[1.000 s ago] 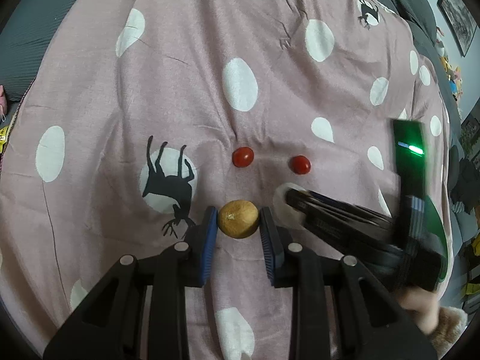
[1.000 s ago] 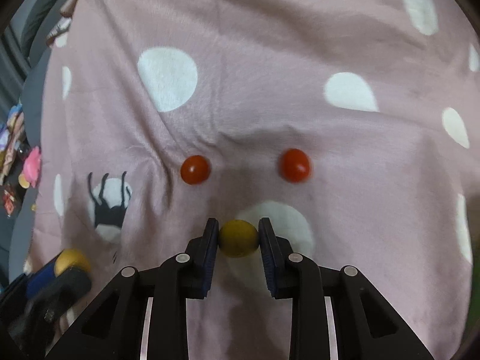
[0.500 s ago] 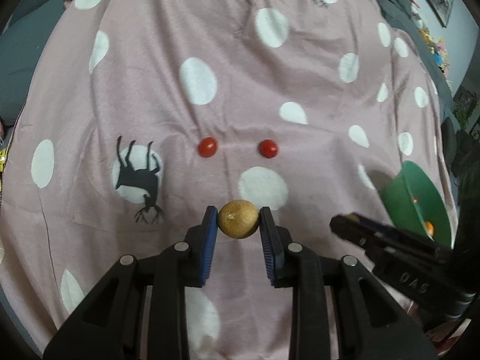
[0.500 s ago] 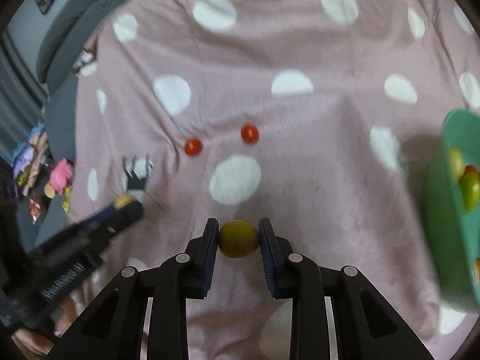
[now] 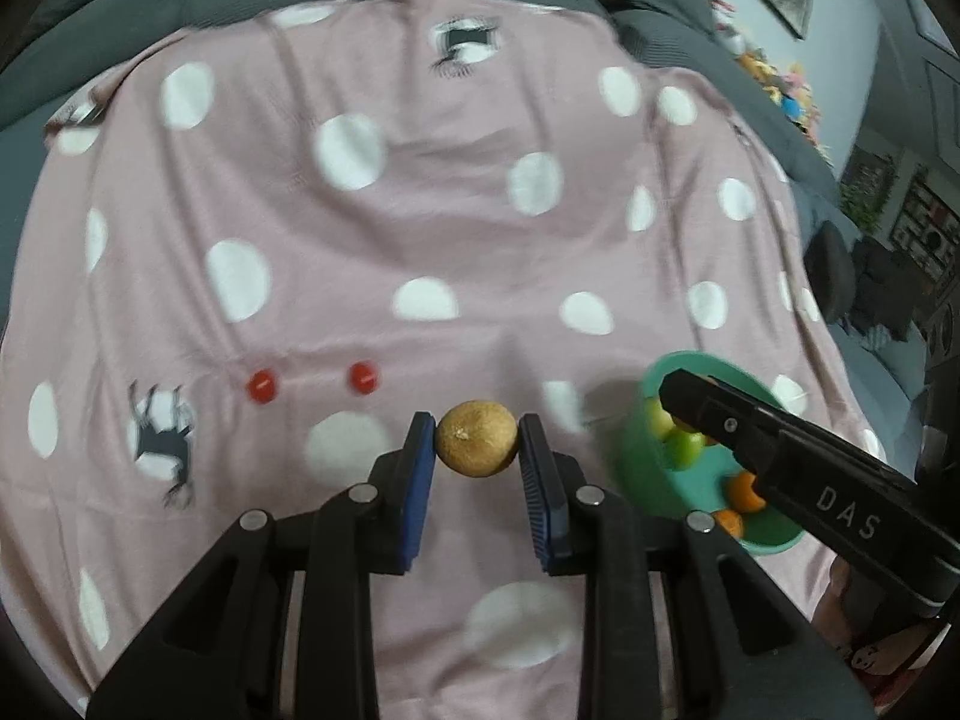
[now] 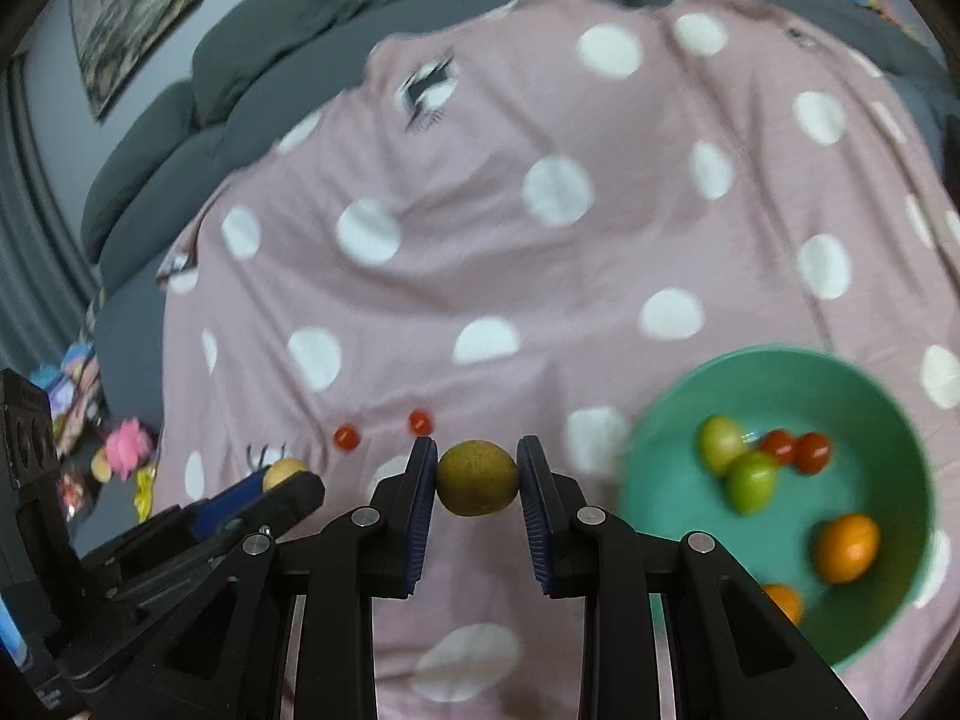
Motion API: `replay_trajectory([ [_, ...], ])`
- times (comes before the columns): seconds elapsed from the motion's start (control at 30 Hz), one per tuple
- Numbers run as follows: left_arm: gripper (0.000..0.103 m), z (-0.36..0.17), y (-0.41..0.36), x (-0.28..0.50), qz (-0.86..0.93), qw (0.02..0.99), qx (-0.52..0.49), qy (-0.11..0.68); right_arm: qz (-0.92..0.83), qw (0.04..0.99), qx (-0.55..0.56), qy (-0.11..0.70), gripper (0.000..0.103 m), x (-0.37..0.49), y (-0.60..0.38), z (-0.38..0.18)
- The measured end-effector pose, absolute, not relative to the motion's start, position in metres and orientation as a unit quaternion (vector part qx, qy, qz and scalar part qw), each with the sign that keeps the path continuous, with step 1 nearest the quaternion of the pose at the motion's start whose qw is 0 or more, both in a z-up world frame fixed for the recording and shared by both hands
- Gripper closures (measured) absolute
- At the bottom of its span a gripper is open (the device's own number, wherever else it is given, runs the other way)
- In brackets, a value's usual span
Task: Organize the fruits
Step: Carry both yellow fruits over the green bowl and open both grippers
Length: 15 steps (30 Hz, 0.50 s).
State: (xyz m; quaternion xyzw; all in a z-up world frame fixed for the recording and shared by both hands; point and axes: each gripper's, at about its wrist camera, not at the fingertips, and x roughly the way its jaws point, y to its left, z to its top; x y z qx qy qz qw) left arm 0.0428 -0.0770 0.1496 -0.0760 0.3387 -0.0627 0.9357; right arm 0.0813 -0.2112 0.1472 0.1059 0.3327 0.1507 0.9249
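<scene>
1. The left gripper (image 5: 477, 447) pinches a tan round fruit (image 5: 476, 446) between its blue pads, held above the blanket (image 5: 420, 228).
2. The right gripper (image 6: 477, 477) pinches a yellow-green fruit (image 6: 477, 477) the same way.
3. Right of both tongs sits the green bowl (image 6: 864, 372), already holding 2 green fruits, 2 red ones and 2 orange ones; so sorting looks well advanced.
4. Left to do, by my reading: drop these 2 held fruits in, then fetch 2 red tomatoes (image 5: 262, 386) lying just ahead-left of the tongs.
5. In the left view, the right tong crosses the bowl's mouth and may crowd the drop.
6. Beyond: grey sofa cushions (image 6: 180, 138), wall pictures.
</scene>
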Motion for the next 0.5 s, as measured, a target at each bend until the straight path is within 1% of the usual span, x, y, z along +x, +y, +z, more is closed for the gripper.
replay_trajectory([
  [0.27, 0.075, 0.164, -0.148, 0.06, -0.11, 0.937, -0.048, 0.327, 0.08, 0.941, 0.135, 0.3, 0.074, 0.075, -0.278, 0.16],
  [0.5, 0.075, 0.158, -0.206, 0.076, -0.161, 0.924, -0.029, 0.346, 0.028, 0.936, 0.191, 0.293, 0.074, 0.071, -0.341, 0.156],
])
